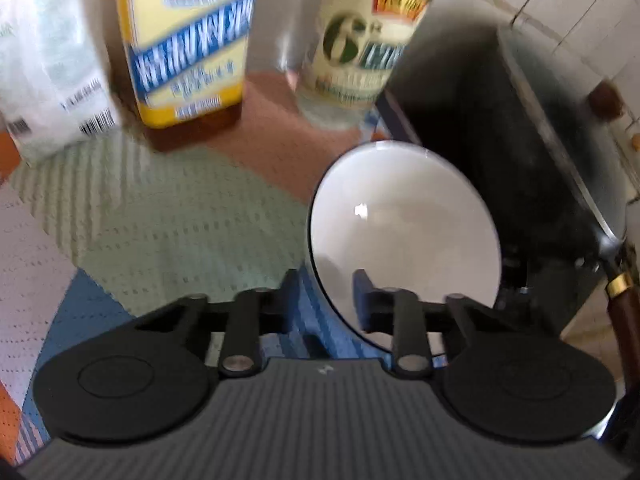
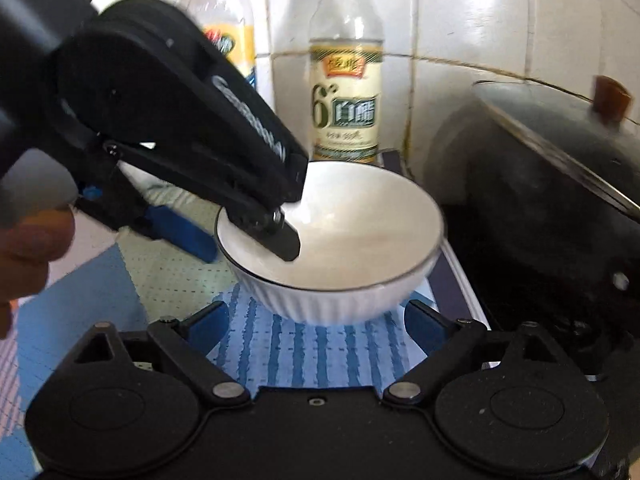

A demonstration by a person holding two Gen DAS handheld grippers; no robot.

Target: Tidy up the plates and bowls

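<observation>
Nearest the right wrist camera, the right tongs (image 2: 316, 316) stand wide apart and hold nothing, with the white ribbed ceramic bowl (image 2: 336, 252) just ahead of their blue tips. That bowl sits over the blue-striped mat (image 2: 304, 356) on the tabletop, beside a black lidded wok (image 2: 560, 184). Left tongs (image 1: 326, 298) pinch the bowl's near rim, one finger inside and one outside. Judging by this, sorting is at an early stage: one bowl in hand, no plates or stack visible.
</observation>
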